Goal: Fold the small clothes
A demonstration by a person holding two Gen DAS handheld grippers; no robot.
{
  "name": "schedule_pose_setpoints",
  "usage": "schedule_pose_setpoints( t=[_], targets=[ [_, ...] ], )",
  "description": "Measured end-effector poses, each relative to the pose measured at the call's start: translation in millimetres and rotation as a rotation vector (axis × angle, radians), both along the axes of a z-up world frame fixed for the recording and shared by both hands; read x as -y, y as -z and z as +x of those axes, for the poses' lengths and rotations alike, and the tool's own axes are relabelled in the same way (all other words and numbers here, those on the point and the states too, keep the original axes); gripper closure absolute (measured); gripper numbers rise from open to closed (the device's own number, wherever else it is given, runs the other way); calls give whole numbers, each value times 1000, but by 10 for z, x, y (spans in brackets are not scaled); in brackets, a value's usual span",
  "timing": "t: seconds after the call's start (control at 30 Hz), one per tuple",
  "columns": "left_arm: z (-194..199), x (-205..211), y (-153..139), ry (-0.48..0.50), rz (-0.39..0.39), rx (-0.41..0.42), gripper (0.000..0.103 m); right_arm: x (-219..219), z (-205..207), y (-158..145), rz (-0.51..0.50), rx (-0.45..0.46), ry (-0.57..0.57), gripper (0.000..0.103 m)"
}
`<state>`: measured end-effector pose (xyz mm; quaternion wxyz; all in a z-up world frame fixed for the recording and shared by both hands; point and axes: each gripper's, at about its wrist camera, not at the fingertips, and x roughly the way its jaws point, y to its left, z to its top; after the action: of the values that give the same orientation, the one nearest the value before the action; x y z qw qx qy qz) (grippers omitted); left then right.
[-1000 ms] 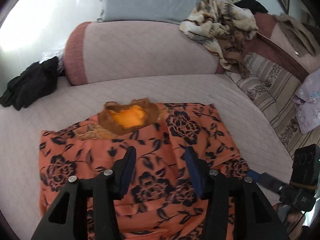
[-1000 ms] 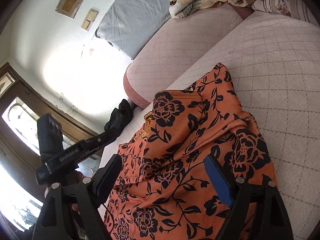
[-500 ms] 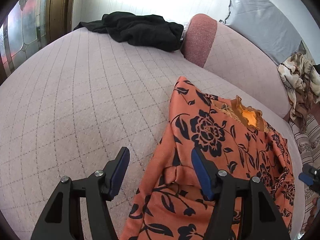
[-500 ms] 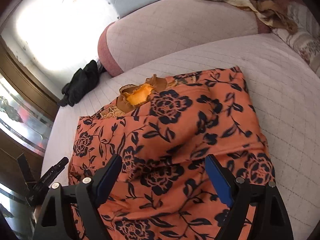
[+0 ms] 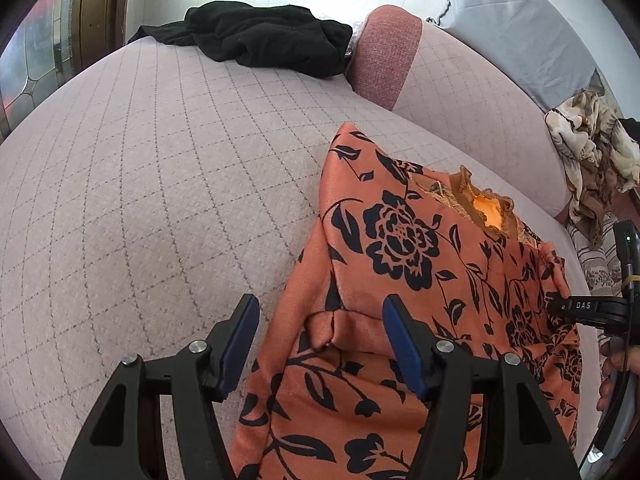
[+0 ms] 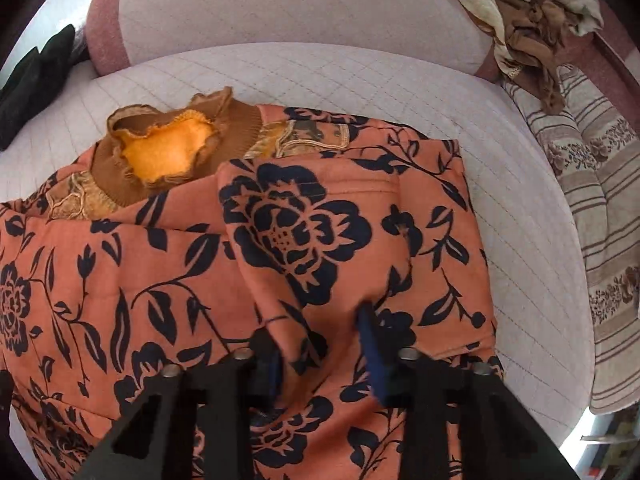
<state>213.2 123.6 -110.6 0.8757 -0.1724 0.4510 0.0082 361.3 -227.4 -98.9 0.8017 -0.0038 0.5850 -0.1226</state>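
Two grippers worked over the orange floral garment (image 6: 304, 240), left gripper (image 5: 320, 344) held spread over its sleeve edge, right gripper (image 6: 320, 348) jaws closing around a fabric fold, black clothing (image 5: 260, 36) left at twelve o'clock

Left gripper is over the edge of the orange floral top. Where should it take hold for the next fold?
Grip the small raised pleat on the orange floral top, coming straight down from above. That ridge stands proud of the flat cloth and sits between the open left gripper fingers, right at the side edge.
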Motion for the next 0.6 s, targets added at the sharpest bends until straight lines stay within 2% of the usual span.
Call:
schedule_pose_setpoints(
  t=[0.07, 0.13, 0.23, 0.3, 0.37, 0.4, 0.43, 0.47, 0.5, 0.57, 0.6],
  targets=[
    [24, -4, 23, 7, -19, -19, 38, 172, -100, -64, 54, 27, 48, 78],
    [60, -31, 77, 5, -42, -39, 38, 427, -309, -97, 145, 84, 145, 78],
    [55, -59, 85, -3, -45, -33, 38, 838, -774, 105, 325, 187, 317, 76],
    [30, -52, 83, -1, -38, -32, 38, 1022, -1017, 279, 420, 233, 358, 76],
    [17, -31, 88, 7, -19, -29, 38, 1165, -1170, 318, 511, 297, 382, 74],
    [14, -20, 89, 11, -9, -28, 38, 1196, -1190, 320, 542, 304, 382, 72],
    [14, -13, 92, 11, -3, -27, 38, 1236, -1190, 320, 572, 310, 372, 62],
    [28, -4, 100, 11, 0, -26, 37, 1265, -1185, 306, 596, 322, 360, 45],
    [32, 8, 101, 12, 4, -24, 37, 1263, -1165, 280, 606, 333, 355, 41],
    [37, 23, 104, 14, 14, -19, 36, 1299, -1146, 294, 622, 322, 359, 42],
    [38, 30, 105, 15, 19, -17, 36, 1315, -1139, 297, 622, 314, 351, 58]
  ],
)
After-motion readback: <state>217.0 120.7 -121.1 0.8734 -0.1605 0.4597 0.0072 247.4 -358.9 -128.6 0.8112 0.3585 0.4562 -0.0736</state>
